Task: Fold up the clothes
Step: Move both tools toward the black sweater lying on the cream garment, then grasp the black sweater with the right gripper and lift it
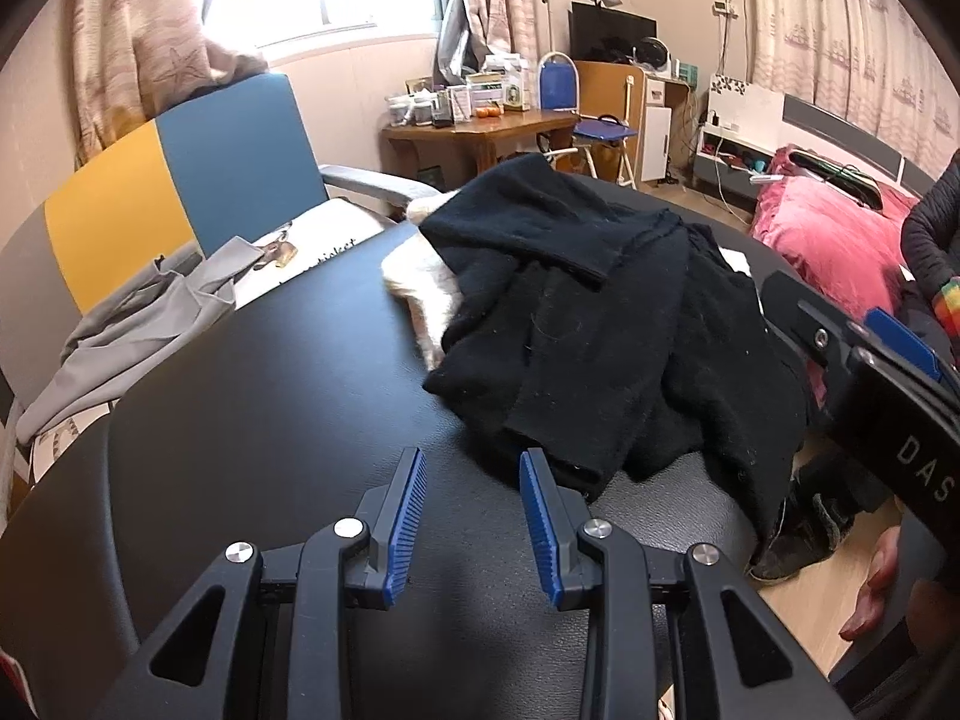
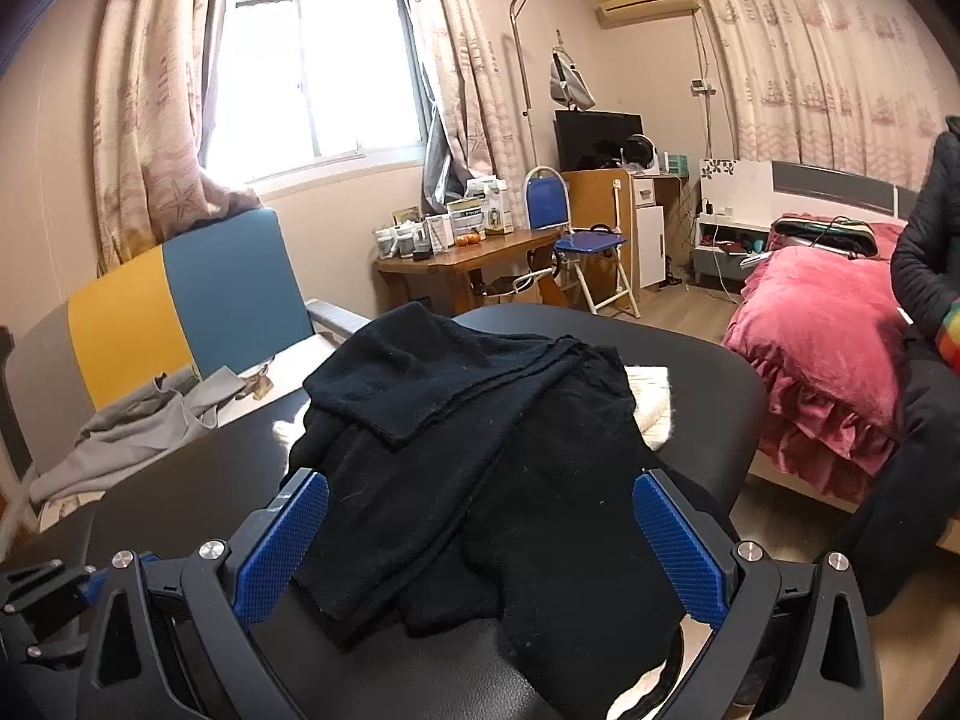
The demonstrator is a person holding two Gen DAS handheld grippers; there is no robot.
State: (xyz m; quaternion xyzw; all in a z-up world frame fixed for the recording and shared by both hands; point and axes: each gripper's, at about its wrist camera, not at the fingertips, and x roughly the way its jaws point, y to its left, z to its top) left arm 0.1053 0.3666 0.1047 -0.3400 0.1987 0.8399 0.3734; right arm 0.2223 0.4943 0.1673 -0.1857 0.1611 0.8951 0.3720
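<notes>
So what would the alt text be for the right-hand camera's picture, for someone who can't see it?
A crumpled black garment lies heaped on a round black table, seen between the open blue pads of the right gripper, which grips nothing. A white garment peeks out beneath it; behind are a chair and a pink bed.

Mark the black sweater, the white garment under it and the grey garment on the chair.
black sweater (image 2: 480, 450), right wrist view, middle of the pile
white garment (image 1: 420, 282), left wrist view, exposed left edge
grey garment (image 1: 138, 324), left wrist view, crumpled middle

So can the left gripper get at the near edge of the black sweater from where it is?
Probably yes: the left gripper is open, and only bare table separates it from the black sweater.
</notes>
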